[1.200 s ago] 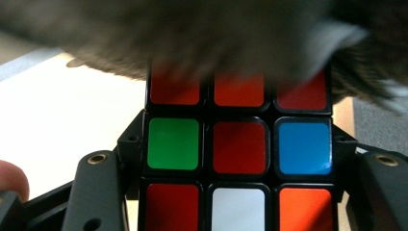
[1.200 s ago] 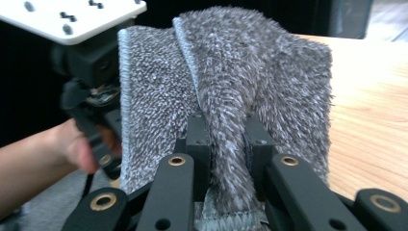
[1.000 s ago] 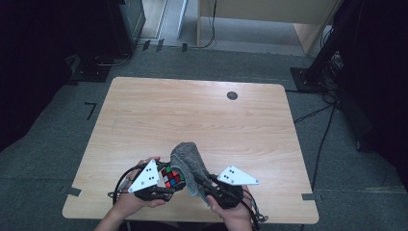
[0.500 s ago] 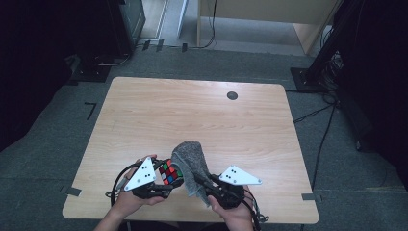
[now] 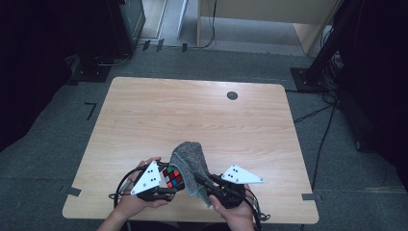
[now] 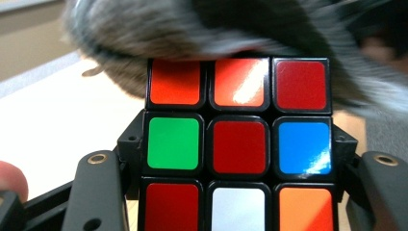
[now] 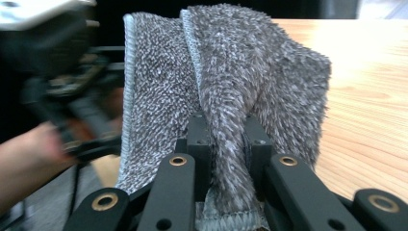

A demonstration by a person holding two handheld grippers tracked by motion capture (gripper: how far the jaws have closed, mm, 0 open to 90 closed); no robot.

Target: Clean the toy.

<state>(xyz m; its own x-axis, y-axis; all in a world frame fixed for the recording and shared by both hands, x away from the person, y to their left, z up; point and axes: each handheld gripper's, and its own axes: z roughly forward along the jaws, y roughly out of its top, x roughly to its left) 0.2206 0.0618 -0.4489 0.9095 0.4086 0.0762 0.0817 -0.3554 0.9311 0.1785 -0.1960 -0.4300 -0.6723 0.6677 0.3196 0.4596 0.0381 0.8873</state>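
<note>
Wood table [image 5: 144, 120], L claw [image 5: 166, 185] clamps cube [image 5: 173, 177], R claw [image 5: 204, 182] pinches cloth [image 5: 190, 161]

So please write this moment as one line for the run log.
left gripper: shut on Rubik's cube | right gripper: shut on grey cloth | cloth lies against cube top | near table front edge

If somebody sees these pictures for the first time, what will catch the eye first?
Probably the colourful puzzle cube, clamped between the jaws of the left gripper at the near edge of the wooden table. Next comes the shaggy grey cloth, pinched in the right gripper and draped against the cube's top.
</note>
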